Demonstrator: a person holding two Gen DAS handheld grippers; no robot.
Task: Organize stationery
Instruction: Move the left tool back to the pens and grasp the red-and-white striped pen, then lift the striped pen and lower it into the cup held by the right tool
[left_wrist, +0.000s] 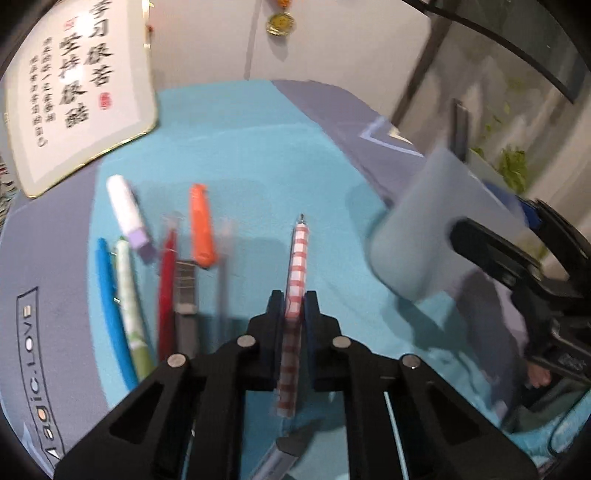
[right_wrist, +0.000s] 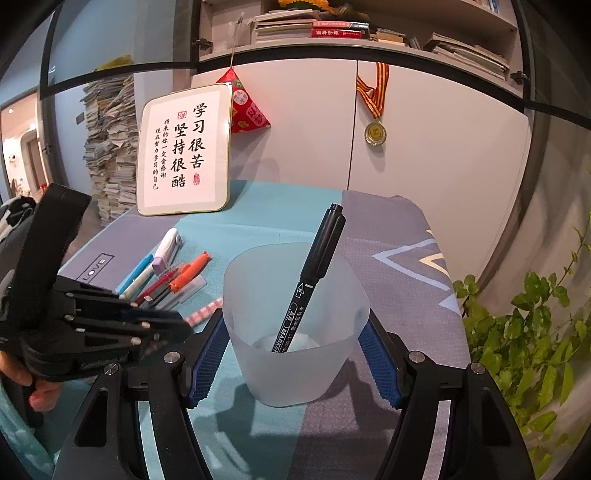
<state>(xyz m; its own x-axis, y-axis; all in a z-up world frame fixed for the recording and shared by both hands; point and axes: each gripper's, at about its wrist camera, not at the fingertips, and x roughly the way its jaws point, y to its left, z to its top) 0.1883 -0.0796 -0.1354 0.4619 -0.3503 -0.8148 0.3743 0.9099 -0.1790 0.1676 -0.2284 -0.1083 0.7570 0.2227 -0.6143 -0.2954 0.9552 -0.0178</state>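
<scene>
A red-and-white checked pen (left_wrist: 297, 273) is pinched between the two black fingers of the left gripper (left_wrist: 294, 308), whose jaws are pressed together on its barrel just below the middle, its tip pointing away from the camera over the turquoise and grey desk mat (left_wrist: 258, 147). To the right of this pen stands a frosted translucent cup (right_wrist: 295, 332), clasped on both sides by the blue ribbed pads (right_wrist: 208, 354) of the right gripper (right_wrist: 295, 354), which squeezes the cup's lower half. A black marker (right_wrist: 314, 273) leans upright inside the cup, its cap above the rim. To the left of the checked pen lies a loose row of other stationery on the mat: an orange utility knife (left_wrist: 201, 225), a red pen (left_wrist: 168, 284), a green-and-white pen (left_wrist: 131, 306), a blue pen (left_wrist: 110, 306) and a white and lilac correction tape (left_wrist: 127, 218). Beyond that row, a framed board with Chinese calligraphy (right_wrist: 184, 151) leans against the white cabinet (right_wrist: 424, 129). A gold medal (right_wrist: 375, 133) on a striped ribbon hangs on the cabinet beyond the cup. A leafy green plant (right_wrist: 524, 332) sits off the mat's right edge.
</scene>
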